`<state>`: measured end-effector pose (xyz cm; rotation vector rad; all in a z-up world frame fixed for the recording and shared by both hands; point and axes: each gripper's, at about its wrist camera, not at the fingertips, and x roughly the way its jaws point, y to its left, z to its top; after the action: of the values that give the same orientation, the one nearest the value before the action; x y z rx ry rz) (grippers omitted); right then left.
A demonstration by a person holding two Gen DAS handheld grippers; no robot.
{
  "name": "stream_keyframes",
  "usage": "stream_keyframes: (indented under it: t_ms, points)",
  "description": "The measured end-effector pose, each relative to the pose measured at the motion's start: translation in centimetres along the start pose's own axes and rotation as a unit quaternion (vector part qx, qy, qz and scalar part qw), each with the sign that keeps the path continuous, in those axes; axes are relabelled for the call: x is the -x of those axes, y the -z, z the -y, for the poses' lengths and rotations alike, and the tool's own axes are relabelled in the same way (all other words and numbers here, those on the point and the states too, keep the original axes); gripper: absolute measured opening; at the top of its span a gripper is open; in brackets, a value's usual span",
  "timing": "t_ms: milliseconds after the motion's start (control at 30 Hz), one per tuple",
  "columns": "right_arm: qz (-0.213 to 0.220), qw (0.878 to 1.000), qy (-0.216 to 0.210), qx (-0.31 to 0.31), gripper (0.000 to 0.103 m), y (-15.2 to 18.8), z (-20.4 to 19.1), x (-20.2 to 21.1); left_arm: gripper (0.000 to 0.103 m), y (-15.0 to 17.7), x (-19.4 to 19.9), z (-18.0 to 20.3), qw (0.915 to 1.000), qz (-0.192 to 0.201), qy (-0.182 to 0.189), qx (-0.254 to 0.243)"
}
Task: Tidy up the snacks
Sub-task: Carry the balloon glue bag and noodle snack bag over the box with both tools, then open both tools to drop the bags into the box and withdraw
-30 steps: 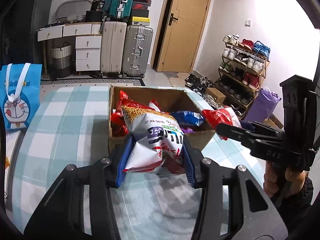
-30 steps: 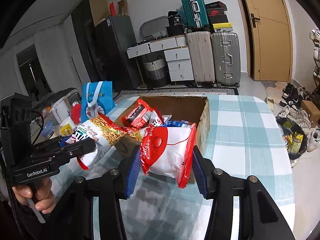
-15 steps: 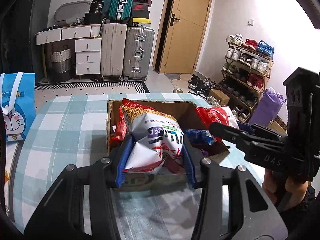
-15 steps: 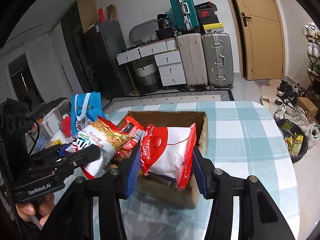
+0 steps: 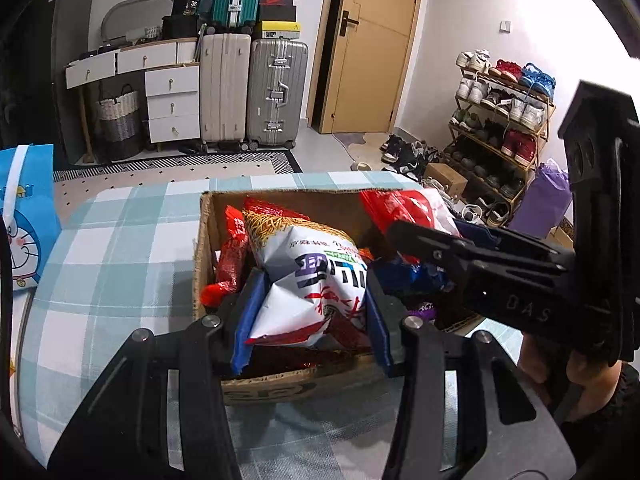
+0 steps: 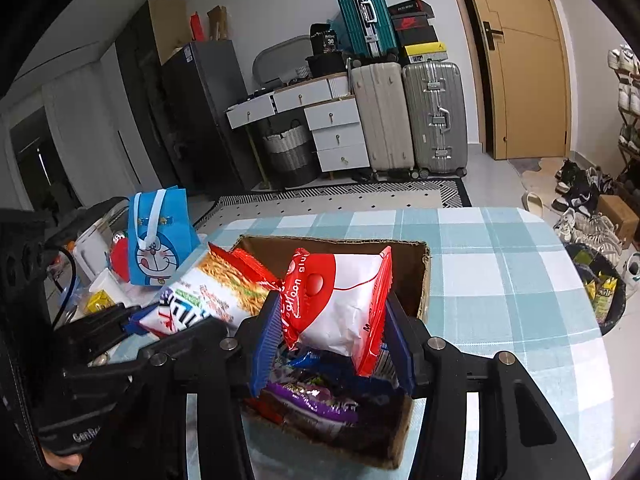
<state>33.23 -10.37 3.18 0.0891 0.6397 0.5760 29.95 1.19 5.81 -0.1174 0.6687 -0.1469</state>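
Both bags [image 5: 316,280] [image 6: 340,304] now over box [image 5: 202,240], "GenRobot"/"DAS" grips

The right gripper [image 6: 332,336] clamps a red-and-white snack bag [image 6: 340,300] above the cardboard box [image 6: 424,280] of snacks.

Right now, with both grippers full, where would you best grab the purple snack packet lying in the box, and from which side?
Probably from above, across its narrow width near the middle. The purple packet lies flat near the bottom of the cardboard box, whose walls block any sideways approach. The right gripper, shut on the red-and-white bag, hangs directly over it, so that must clear first.
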Motion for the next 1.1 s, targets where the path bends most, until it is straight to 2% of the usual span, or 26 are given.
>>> stream_keyframes:
  t_ms: [367,700,767,833,900,1000,1067,1100]
  points:
    - [-0.014,1.0,-0.003,-0.005,0.05,0.0,1.0,-1.8,0.044,0.2,-2.8,-0.2,1.0,-0.009,-0.001,0.0]
    - [-0.001,1.0,-0.02,0.005,0.054,-0.2,0.5,-0.7,0.047,0.4,-3.8,-0.7,0.9997,-0.024,0.001,0.005]
    - [0.005,1.0,-0.016,0.007,0.06,-0.2,0.5,-0.1,0.056,0.4,-3.3,-0.9,0.9997,-0.021,0.0,0.006]
    - [0.01,1.0,-0.016,0.013,0.063,-0.1,0.5,0.6,0.072,0.6,-2.6,-1.1,0.9998,-0.017,-0.005,0.009]
    - [0.012,1.0,-0.015,0.021,0.066,0.2,0.4,1.5,0.081,0.7,-1.8,-1.2,0.9998,-0.01,-0.01,0.01]
    - [0.018,0.999,-0.004,0.029,0.079,0.8,0.2,2.7,0.086,1.1,-0.3,-1.3,0.9999,-0.003,-0.014,0.008]
    - [0.021,0.999,-0.007,0.026,0.093,1.3,0.3,3.5,0.091,1.8,0.7,-1.2,0.9998,0.002,-0.02,0.003]
    - [0.021,0.999,-0.009,0.024,0.098,1.6,0.3,3.9,0.099,2.1,1.2,-1.2,0.9997,0.006,-0.023,0.002]
